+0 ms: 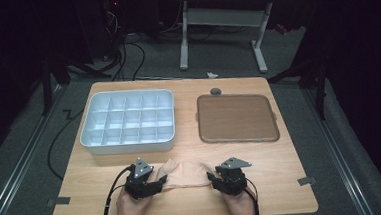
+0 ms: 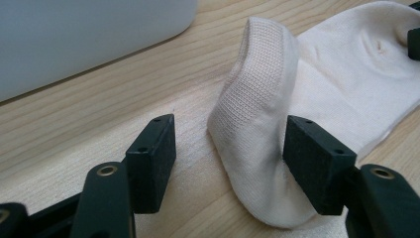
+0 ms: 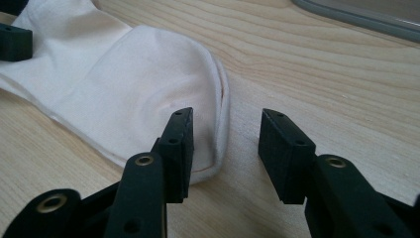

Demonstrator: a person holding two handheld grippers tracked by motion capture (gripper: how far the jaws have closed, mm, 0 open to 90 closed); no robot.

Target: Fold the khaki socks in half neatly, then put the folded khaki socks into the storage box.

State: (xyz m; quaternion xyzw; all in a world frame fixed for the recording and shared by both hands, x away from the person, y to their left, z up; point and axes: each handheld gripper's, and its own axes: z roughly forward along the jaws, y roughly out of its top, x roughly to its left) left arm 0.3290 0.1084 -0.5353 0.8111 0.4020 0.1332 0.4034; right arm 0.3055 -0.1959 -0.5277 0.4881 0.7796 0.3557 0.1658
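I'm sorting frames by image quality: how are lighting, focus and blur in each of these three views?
High view: the table is evenly lit, the room beyond it is very dark, and the picture is soft overall. Left gripper view: the sock is sharp enough to show its knit, while the white box behind it is a featureless blur. Right gripper view: soft light, faint shadows, wood grain clear, no glare.

Cream sock [image 1: 182, 172], flat on wood table nr front edge, one end rucked up

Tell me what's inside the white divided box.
The white divided box looks empty in its visible compartments; the near wall hides part of the front row's floors.
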